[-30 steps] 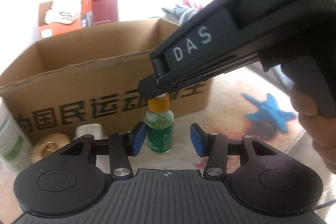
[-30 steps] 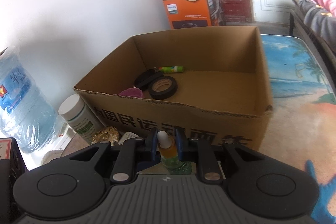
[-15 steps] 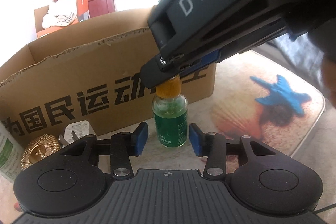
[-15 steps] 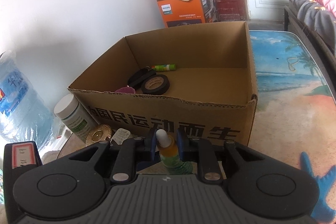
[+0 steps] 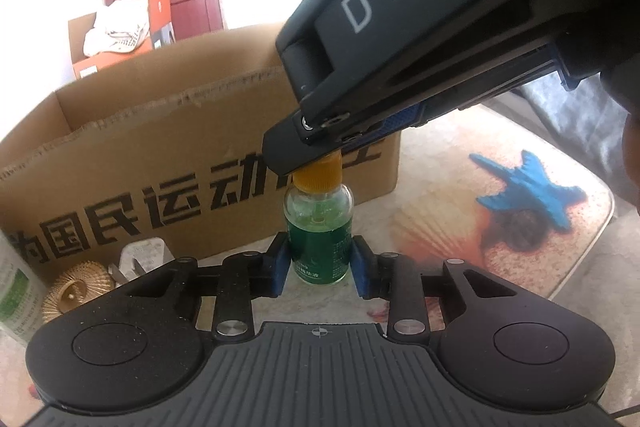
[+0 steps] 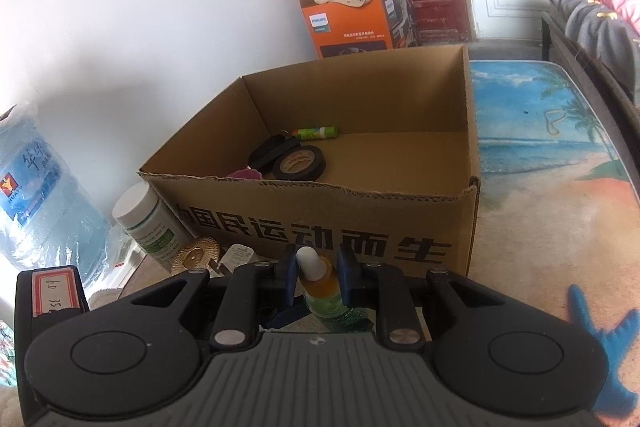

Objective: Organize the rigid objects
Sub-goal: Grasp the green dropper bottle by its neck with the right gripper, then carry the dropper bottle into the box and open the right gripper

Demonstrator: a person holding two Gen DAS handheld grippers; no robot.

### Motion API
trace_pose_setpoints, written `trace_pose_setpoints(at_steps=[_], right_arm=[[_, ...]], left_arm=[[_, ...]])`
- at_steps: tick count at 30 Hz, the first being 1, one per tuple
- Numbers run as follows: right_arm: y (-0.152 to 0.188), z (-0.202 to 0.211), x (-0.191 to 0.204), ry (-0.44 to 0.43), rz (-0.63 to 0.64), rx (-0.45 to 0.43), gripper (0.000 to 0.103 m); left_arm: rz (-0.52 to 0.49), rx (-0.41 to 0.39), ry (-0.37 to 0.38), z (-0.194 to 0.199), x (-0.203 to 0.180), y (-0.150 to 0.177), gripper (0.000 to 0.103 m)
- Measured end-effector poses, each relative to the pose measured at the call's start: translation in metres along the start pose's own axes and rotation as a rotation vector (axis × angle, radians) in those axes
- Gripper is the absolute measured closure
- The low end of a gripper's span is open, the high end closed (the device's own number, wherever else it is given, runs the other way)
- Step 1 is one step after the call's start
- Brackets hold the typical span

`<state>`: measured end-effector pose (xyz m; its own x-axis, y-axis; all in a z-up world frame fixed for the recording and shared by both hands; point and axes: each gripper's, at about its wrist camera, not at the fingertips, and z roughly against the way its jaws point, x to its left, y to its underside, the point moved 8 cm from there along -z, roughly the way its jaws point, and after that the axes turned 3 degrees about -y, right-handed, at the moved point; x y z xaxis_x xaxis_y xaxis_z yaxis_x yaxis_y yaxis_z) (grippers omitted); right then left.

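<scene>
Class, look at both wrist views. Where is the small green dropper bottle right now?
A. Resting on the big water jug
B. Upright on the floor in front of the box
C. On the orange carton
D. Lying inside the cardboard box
B: the dropper bottle stands upright before the cardboard box, between the left tongs; the right tongs flank its top.

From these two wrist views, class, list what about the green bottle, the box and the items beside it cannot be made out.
- Green bottle: small label text, left wrist view, too small.
- Bottle dropper top: hidden in left wrist view by the right gripper.
- Cardboard box near inside corner: right wrist view, hidden by its front wall.
- Pink object: mostly hidden, unidentifiable.
- White jar: cut off by the frame edge.
</scene>
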<state>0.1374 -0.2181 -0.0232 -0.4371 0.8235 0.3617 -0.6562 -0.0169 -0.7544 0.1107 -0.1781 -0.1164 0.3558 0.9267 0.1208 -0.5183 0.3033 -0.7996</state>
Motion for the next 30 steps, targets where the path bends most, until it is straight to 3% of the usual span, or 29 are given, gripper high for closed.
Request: trace_pose_setpoints(at_steps=[11, 19, 24, 30], right_arm=[[-0.046, 0.059, 0.045, -0.07, 0.096, -0.111, 0.08], [-0.099, 0.061, 0.077, -0.131, 0.185, -0.151, 0.08], [-0.128, 0.025, 0.08, -0.162, 0.174, -0.101, 0.08], [-0.136, -0.047, 0.058, -0.182, 0.096, 0.034, 0.08]], left_arm=[[-0.006, -0.091, -0.06, 0.066, 0.013, -0.05, 0.072], [0.043, -0.113, -0.068, 0.087, 0.053, -0.097, 0.072], [0.088, -0.059, -0.066, 0.066, 0.086, -0.114, 0.072], [0.151, 0.105, -0.045, 0.009, 0.117, -0.105, 0.072]])
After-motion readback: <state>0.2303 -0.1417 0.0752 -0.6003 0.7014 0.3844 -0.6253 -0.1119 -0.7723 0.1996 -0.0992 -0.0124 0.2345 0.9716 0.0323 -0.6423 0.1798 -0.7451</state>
